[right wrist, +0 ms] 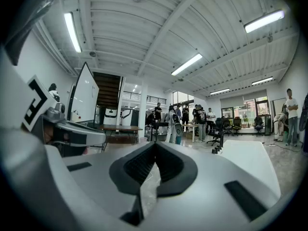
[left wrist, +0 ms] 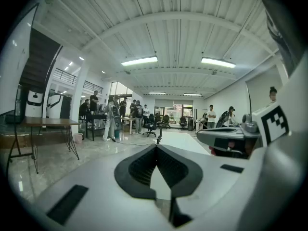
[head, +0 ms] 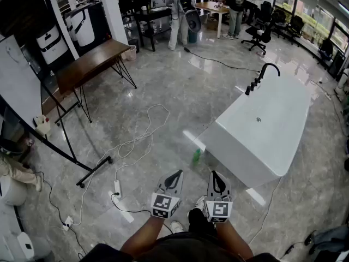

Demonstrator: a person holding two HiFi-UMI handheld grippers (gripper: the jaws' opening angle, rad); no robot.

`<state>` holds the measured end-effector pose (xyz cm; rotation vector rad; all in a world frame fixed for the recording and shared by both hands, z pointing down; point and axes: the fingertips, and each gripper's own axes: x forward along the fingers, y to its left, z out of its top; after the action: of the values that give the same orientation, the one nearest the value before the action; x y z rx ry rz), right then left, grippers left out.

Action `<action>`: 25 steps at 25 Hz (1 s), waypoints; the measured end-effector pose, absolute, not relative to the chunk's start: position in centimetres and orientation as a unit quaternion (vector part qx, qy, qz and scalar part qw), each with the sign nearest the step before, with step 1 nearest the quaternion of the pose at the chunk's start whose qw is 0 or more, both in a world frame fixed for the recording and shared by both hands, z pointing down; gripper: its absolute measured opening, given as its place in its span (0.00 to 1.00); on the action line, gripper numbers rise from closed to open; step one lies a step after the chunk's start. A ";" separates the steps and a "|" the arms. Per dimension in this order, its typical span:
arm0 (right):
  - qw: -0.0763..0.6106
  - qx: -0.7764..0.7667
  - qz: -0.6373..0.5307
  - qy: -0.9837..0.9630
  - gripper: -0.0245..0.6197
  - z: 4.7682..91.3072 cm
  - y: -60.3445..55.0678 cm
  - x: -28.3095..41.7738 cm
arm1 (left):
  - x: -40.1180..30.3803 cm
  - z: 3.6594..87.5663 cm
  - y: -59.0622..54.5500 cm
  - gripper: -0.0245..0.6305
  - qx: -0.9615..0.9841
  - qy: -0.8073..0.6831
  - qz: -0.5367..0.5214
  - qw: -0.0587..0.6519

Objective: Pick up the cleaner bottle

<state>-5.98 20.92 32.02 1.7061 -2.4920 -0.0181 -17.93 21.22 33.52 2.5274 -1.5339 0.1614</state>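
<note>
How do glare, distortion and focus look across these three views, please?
Head view: fisheye bends the room's edges, ceiling light glares off the polished floor near the bathtub, and the green cleaner bottle is small and soft. Left gripper view: black vignette corners, bright ceiling lights, left gripper blurred up close. Right gripper view: same vignette, curved beams, right gripper soft.

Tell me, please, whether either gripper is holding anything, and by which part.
Nothing is held. The left gripper and right gripper are shut and empty; the small green cleaner bottle sits on the grey floor, untouched.
</note>
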 end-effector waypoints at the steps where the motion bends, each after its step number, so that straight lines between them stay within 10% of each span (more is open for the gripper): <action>1: 0.059 0.562 -0.005 -0.825 0.06 32.1 19.6 -5.8 | -17.7 33.7 20.0 0.05 0.850 -0.516 0.056 0.090; 25: 0.076 0.546 0.030 -0.833 0.06 36.8 -5.6 0.1 | -11.3 38.7 -5.3 0.05 0.856 -0.496 0.098 0.107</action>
<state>0.05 -5.62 36.80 1.6380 -2.4983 0.0898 -11.34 -5.27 38.69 2.5196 -1.4615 0.2881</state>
